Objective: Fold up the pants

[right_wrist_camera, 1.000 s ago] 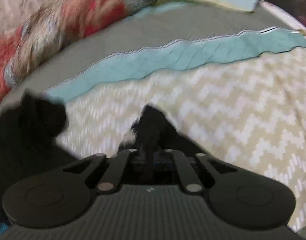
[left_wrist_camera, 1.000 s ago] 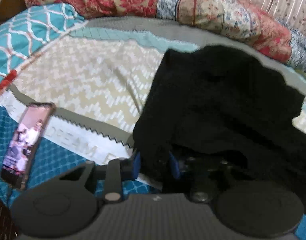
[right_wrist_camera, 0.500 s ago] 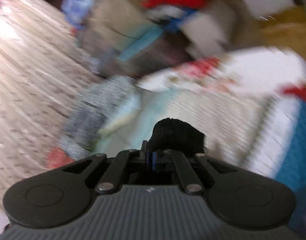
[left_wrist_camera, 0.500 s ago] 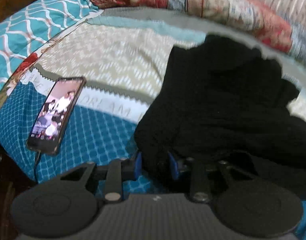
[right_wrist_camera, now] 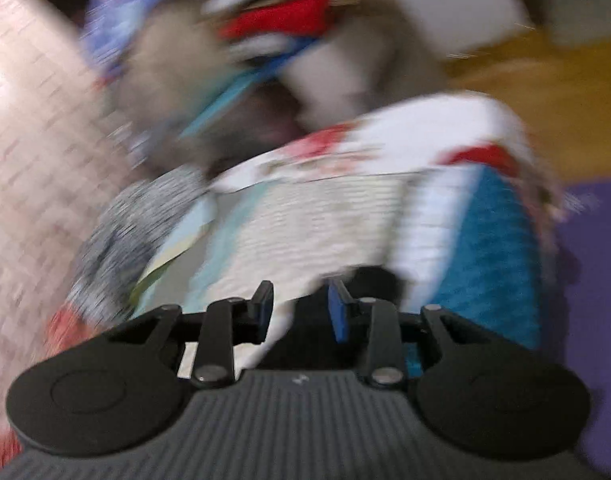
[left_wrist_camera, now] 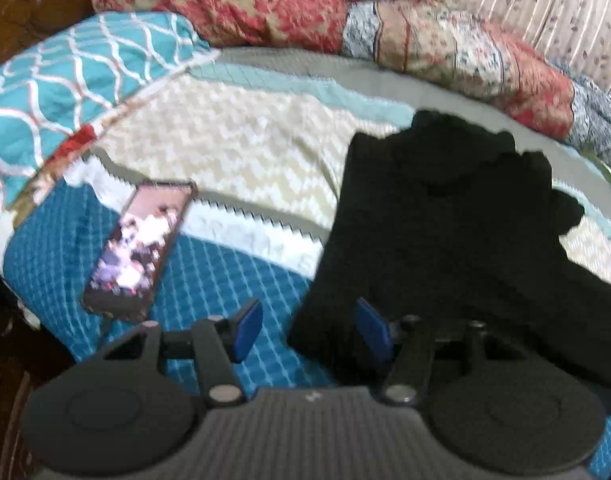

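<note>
Black pants: bunched heap on the patterned bedspread, right of the phone, below the red floral quilt.

Left gripper: jaws parted, just been opening; a corner of the pants lies between the blue pads, not pinched.

Right gripper: jaws partly apart, just been opening; dark cloth shows between and beyond the pads, unclamped. View blurred.

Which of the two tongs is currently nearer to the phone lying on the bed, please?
Left. The left tongs sit open just beside the phone; the right tongs face elsewhere, phone unseen.
</note>
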Available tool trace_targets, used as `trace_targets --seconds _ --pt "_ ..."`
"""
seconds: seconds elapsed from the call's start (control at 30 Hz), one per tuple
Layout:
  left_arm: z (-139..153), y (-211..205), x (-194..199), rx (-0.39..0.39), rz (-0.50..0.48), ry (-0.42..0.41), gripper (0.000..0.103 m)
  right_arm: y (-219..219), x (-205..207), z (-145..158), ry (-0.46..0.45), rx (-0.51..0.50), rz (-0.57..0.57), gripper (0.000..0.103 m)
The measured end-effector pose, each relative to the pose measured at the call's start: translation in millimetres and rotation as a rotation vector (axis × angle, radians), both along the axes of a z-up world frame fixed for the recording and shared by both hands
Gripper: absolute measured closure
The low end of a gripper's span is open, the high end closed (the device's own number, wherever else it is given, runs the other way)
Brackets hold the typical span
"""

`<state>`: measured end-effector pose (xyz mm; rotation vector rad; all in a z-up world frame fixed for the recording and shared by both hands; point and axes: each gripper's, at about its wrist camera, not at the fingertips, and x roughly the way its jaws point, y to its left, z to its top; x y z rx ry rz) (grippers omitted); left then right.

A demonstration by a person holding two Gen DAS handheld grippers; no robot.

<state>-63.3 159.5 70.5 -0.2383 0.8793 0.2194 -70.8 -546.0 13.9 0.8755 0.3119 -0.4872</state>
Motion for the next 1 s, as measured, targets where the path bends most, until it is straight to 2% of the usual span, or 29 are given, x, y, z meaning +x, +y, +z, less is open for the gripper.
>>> trace_targets --seconds 0.1,0.27,0.33,0.43,0.53,0.57,0.63,0.73,0.83,0.87,0.93,0.97,1.0 --pt "12.9 1.0 4.7 0.005 -0.008 -0.049 0.05 35.6 31.8 15.4 0.001 -0.06 0.176 0.069" --pt "29.4 2.8 25.1 0.025 -0.036 -0.11 0.048 106.1 102.2 10.0 0.02 -0.051 0.437 0.069" --pt "32.6 1.7 35.6 0.025 -0.051 -0.132 0.044 135.8 130.2 9.7 0.03 -0.041 0.532 0.069" --pt "32.3 -4.5 53.9 0.065 -0.076 -0.151 0.036 169.3 174.3 14.4 0.039 -0.032 0.662 0.069" --pt "25.1 -7.4 79.5 0.103 -0.089 -0.153 0.03 205.9 207.7 24.5 0.052 -0.072 0.775 0.067" --pt "21.8 -6.5 89.8 0.104 -0.088 -0.147 0.03 214.0 221.4 26.5 0.054 -0.086 0.798 0.067" --pt "13.3 -4.1 112.0 0.1 -0.085 -0.133 0.03 225.8 244.3 22.2 0.06 -0.097 0.819 0.057" --pt "-2.4 -4.1 148.2 0.11 -0.084 -0.115 0.027 231.4 280.5 1.6 0.113 -0.042 0.791 0.055" --pt "-18.6 -8.6 187.9 0.107 -0.109 -0.088 0.007 234.0 309.0 -28.4 0.186 0.084 0.758 0.053" --pt "-25.2 -11.8 202.0 0.107 -0.122 -0.078 0.005 233.4 313.8 -36.4 0.2 0.132 0.757 0.053" --pt "-40.1 -21.6 227.0 0.117 -0.15 -0.048 0.005 242.2 324.0 -46.4 0.223 0.189 0.752 0.053" --pt "-47.5 -26.5 234.9 0.126 -0.161 -0.027 0.007 252.9 327.6 -42.0 0.226 0.158 0.756 0.053" --pt "-55.0 -32.5 241.7 0.131 -0.178 -0.008 0.02 262.3 333.7 -33.1 0.215 0.098 0.779 0.053"
